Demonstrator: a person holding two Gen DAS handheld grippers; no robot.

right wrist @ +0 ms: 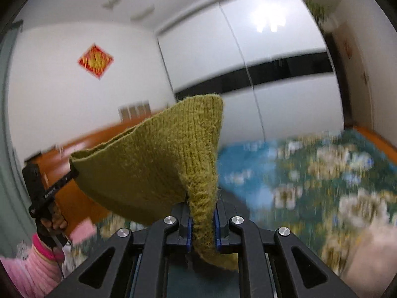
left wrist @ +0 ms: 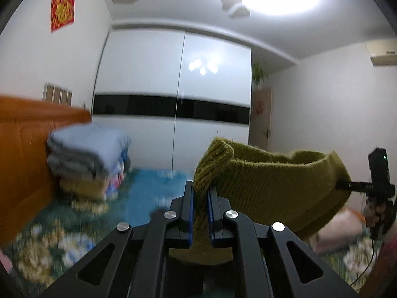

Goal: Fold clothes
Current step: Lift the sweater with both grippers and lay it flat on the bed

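An olive-green knitted sweater [left wrist: 268,181] hangs stretched in the air between both grippers, above the bed. My left gripper [left wrist: 201,193] is shut on one corner of it, the knit pinched between the blue pads. My right gripper [right wrist: 202,216] is shut on the other corner of the sweater [right wrist: 161,159]. The right gripper also shows at the far right of the left wrist view [left wrist: 347,186], and the left gripper at the far left of the right wrist view [right wrist: 73,175], each clamped on the sweater's edge.
A bed with a blue floral cover [left wrist: 139,198] lies below. A stack of folded clothes [left wrist: 89,159] sits against the orange wooden headboard [left wrist: 24,149]. A white wardrobe [left wrist: 173,87] stands behind. A pink cloth [left wrist: 340,228] lies at the right.
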